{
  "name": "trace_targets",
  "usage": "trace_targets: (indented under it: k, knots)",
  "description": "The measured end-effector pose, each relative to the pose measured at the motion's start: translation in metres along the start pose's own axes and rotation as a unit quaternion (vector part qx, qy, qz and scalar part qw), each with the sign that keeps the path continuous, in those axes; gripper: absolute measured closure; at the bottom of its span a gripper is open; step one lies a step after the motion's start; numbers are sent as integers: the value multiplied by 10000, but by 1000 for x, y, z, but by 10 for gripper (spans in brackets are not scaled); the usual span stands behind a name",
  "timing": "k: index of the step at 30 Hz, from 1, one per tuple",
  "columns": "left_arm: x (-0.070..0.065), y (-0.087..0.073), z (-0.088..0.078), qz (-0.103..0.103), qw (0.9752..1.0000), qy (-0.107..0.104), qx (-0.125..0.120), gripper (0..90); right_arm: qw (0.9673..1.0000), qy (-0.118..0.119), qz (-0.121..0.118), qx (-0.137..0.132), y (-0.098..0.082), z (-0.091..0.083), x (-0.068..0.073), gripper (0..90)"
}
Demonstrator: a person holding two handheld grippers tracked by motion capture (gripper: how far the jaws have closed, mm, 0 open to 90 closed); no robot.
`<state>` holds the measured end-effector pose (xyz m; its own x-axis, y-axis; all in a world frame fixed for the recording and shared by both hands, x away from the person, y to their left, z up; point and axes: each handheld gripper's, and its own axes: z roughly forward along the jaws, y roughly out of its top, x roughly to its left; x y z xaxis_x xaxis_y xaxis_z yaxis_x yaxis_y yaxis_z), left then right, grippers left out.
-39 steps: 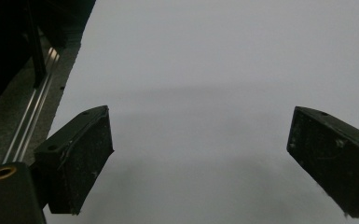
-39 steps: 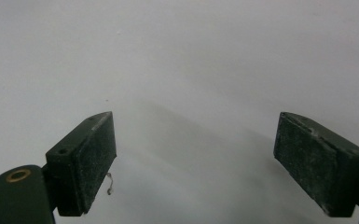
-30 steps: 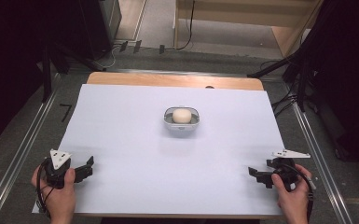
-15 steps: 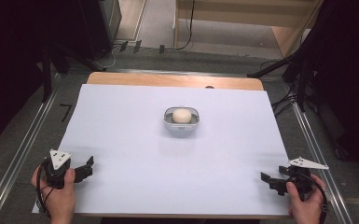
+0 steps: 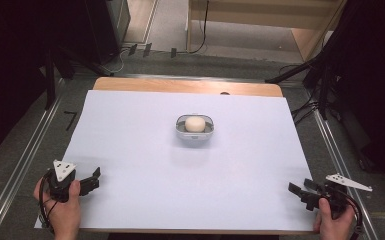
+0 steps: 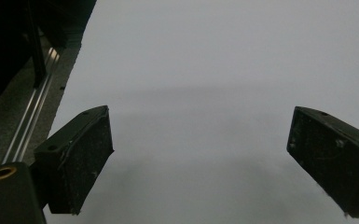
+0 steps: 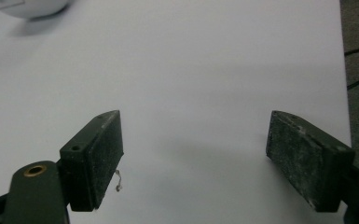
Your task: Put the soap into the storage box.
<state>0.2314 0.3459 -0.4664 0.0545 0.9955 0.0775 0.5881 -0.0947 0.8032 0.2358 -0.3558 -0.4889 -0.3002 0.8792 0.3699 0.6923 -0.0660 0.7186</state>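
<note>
A small grey bowl [image 5: 194, 134] stands in the middle of the white sheet [image 5: 130, 150], with a pale round ball [image 5: 195, 123] inside it. My left gripper [image 5: 95, 180] rests at the near left corner, pointing right, jaws wide open over bare sheet [image 6: 200, 154]. At the near right corner my right gripper [image 5: 298, 189] points left toward the middle. Its jaws have just been closing, though they stand apart with nothing between them [image 7: 196, 154]. The bowl's edge [image 7: 28, 7] shows at the top left of the right gripper view.
The sheet covers a wooden table whose far edge [image 5: 187, 86] is bare. Metal rails [image 5: 25, 150] run along both sides on the grey floor. Cables and dark stands [image 5: 325, 75] crowd the far corners. A tiny thread [image 7: 118, 181] lies by the right gripper's left jaw.
The right hand has slid right and toward the table's near edge, and its jaws have narrowed. The left hand and the bowl have stayed put.
</note>
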Motion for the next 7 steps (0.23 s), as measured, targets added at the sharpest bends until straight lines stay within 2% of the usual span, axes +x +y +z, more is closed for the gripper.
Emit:
trace_targets:
  k: [2,6,7]
  knots:
    - [0,0,0,16,10000,-3,7,74,9999,-82,-93,42,0,2,3,181]
    - [0,0,0,-2,10000,4,-9,73,9999,-111,-59,0,0,2,2,176]
    - [0,0,0,8,10000,10,0,74,9998,-190,-54,-47,-1,1,3,178]
